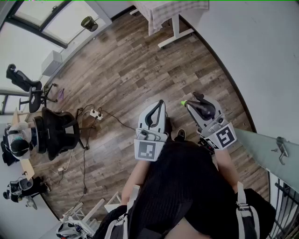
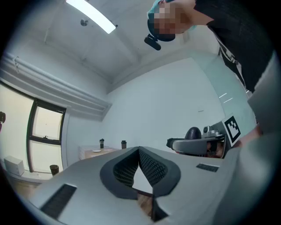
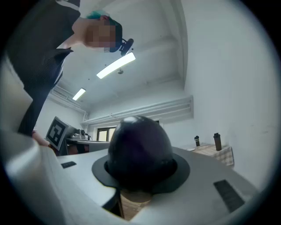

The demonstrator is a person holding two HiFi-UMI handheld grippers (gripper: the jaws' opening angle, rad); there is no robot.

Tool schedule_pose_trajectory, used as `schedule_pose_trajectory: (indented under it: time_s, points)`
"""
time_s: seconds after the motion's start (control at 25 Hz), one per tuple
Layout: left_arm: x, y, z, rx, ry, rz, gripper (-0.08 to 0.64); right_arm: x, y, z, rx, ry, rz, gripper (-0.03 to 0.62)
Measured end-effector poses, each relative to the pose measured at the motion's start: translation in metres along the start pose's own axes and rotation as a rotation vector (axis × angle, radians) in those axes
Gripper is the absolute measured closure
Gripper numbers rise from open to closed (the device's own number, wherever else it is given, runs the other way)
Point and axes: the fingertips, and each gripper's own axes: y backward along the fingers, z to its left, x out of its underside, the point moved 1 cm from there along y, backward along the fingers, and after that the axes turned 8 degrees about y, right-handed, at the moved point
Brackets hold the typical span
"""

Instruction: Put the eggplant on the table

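The dark purple eggplant (image 1: 206,108), with its green stem (image 1: 183,102) pointing away from me, lies between the jaws of my right gripper (image 1: 195,103), which is shut on it. In the right gripper view the eggplant (image 3: 138,150) fills the gap between the jaws. My left gripper (image 1: 161,103) is held beside it at the left, shut and empty, its fingertips (image 2: 138,150) meeting. Both are held level above the wooden floor. The table (image 1: 174,10), covered with a checked cloth, stands far ahead, and it carries two bottles (image 3: 217,141).
Black office chairs (image 1: 52,129) and a power strip (image 1: 96,113) with cables lie on the floor at the left. A white wall (image 1: 261,60) runs along the right, with a grey-green board (image 1: 264,148) near my right arm. Windows (image 1: 56,18) are at the far left.
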Motion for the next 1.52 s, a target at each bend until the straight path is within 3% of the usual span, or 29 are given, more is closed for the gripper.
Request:
schedule_pose_trajectory:
  time_s: [0.36,0.56,0.8,0.96,1.16,1.52]
  points:
    - [0.018,-0.102,0.143,-0.018,0.028,-0.029,0.571,0.05,-0.149,-0.064,-0.002,0.009,0.01,0.443]
    - [0.004,-0.176,0.231,0.007,0.043,-0.015,0.57,0.046,-0.249,-0.106,-0.014,-0.019,0.008,0.442]
    - [-0.013,-0.246,0.352,0.001,0.052,0.0,0.57,0.048,-0.38,-0.17,0.029,-0.034,0.015,0.442]
    - [-0.024,-0.273,0.43,-0.039,0.042,-0.02,0.57,0.053,-0.448,-0.199,0.052,-0.018,0.036,0.442]
    - [-0.032,-0.289,0.491,-0.093,0.072,-0.066,0.569,0.053,-0.51,-0.216,0.054,0.02,0.06,0.443]
    - [-0.022,-0.334,0.603,-0.174,0.064,-0.062,0.569,0.098,-0.675,-0.243,-0.052,0.024,0.004,0.442]
